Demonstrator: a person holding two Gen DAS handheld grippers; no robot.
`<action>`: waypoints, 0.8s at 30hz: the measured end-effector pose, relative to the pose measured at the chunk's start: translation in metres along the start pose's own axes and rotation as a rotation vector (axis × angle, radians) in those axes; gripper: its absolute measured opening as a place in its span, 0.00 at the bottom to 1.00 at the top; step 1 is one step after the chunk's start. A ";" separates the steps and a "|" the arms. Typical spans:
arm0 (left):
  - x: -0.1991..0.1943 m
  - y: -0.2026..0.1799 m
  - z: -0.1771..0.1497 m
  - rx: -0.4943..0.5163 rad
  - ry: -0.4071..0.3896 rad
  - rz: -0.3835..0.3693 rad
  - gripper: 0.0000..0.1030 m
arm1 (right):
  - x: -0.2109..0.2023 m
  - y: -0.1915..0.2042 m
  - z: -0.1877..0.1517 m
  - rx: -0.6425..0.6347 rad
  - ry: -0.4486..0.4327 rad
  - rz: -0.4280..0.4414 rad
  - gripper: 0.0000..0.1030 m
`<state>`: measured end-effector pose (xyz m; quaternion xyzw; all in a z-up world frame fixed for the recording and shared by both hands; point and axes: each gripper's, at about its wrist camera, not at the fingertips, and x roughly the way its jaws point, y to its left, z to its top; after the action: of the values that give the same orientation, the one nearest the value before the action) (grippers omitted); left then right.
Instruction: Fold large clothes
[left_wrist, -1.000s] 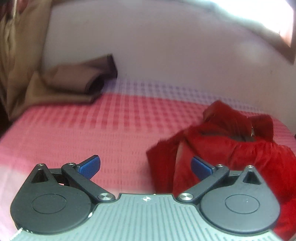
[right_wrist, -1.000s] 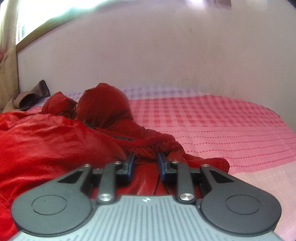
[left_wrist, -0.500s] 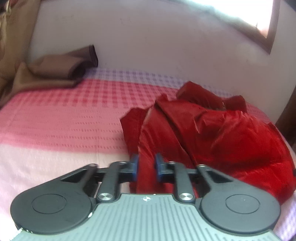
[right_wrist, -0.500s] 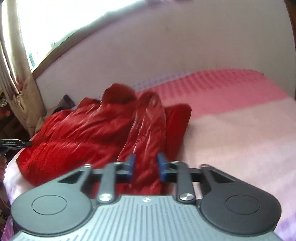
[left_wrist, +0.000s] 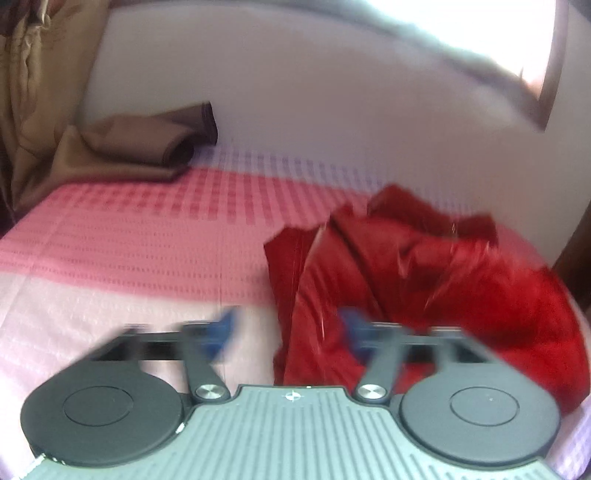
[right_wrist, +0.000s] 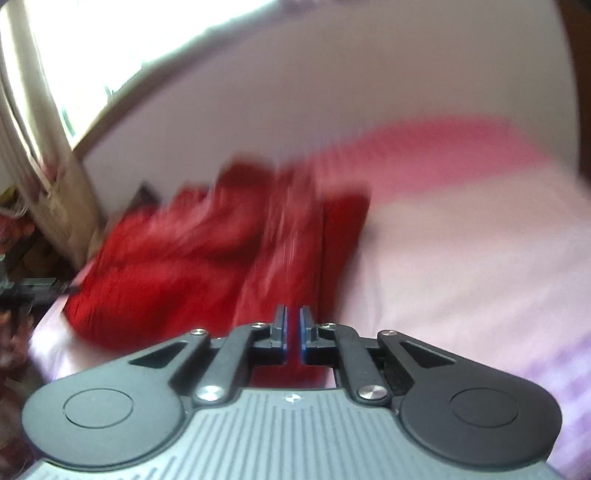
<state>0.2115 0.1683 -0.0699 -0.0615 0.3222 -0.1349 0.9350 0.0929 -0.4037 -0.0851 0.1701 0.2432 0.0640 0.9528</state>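
A shiny red garment (left_wrist: 424, 280) lies crumpled on the right part of the pink checked bed (left_wrist: 129, 240). My left gripper (left_wrist: 286, 328) hovers at its near left edge. Its jaws are opening and blurred, standing wide apart; a fold of red cloth lies between them, untouched by the pads. In the right wrist view the red garment (right_wrist: 177, 266) stretches from the left toward my right gripper (right_wrist: 291, 328). That gripper's jaws are closing to a narrow slit, pinching a strip of the red cloth that runs up from them.
A brown cloth (left_wrist: 140, 147) is heaped at the bed's far left corner, beside a tan curtain (left_wrist: 33, 92). A pale wall and a bright window (left_wrist: 480, 22) stand behind the bed. Bare bed cover (right_wrist: 461, 258) spreads to the right of the garment.
The left jaws closed beside the garment's edge half a second ago and have sprung wide again. The right gripper pulled back with the garment, and its jaws narrowed further.
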 end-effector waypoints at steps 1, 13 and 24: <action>0.000 0.003 0.003 -0.018 -0.018 0.000 1.00 | -0.001 0.011 0.010 -0.036 -0.028 0.010 0.08; 0.071 0.039 0.002 -0.053 0.194 -0.247 0.84 | 0.115 0.118 0.046 -0.302 -0.017 0.132 0.08; 0.104 0.056 -0.009 -0.133 0.214 -0.541 0.50 | 0.160 0.150 0.031 -0.427 -0.029 0.156 0.08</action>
<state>0.2963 0.1912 -0.1492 -0.1919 0.3988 -0.3633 0.8198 0.2424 -0.2398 -0.0766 -0.0164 0.1965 0.1852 0.9627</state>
